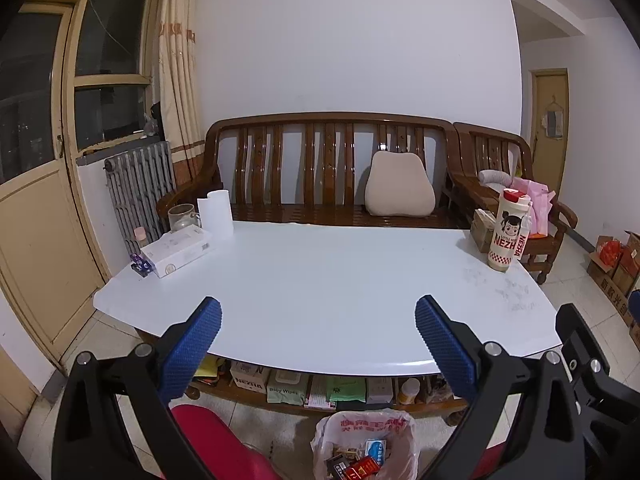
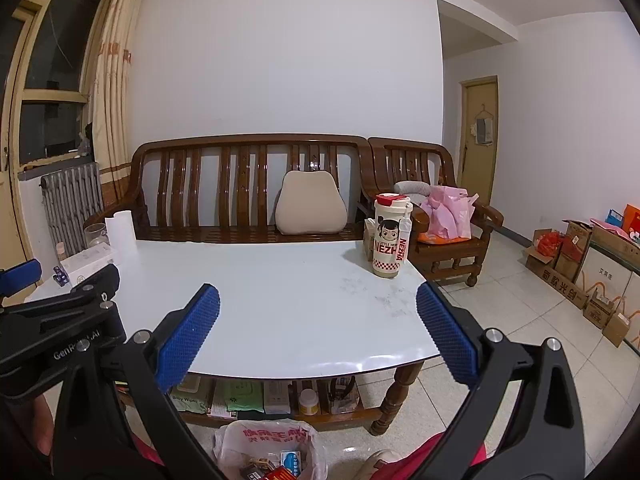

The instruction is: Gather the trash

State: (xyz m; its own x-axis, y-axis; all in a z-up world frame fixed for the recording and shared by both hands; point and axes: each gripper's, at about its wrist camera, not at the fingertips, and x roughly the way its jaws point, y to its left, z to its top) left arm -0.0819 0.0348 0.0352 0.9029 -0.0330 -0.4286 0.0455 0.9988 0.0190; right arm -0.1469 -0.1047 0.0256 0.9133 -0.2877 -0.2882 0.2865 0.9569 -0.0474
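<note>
Hovering over glossy white table [image 1: 320, 280]: both ribbed blue jaws released, empty.

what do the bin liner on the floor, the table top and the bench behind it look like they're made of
Bin liner: thin plastic film, judging by its crinkles, translucency and red print. Table top: a smooth, glossy white sheet, maybe glass or laminate; it mirrors light at the edge. Bench: dark varnished wood, with shiny highlights on its slats.

Trash bag [image 1: 362, 446]: thin translucent white plastic with red print, mouth open, stood on the floor near the counter's [image 1: 320, 280] front edge; held small cartons and wrappers [image 1: 360, 466], red and blue.
</note>
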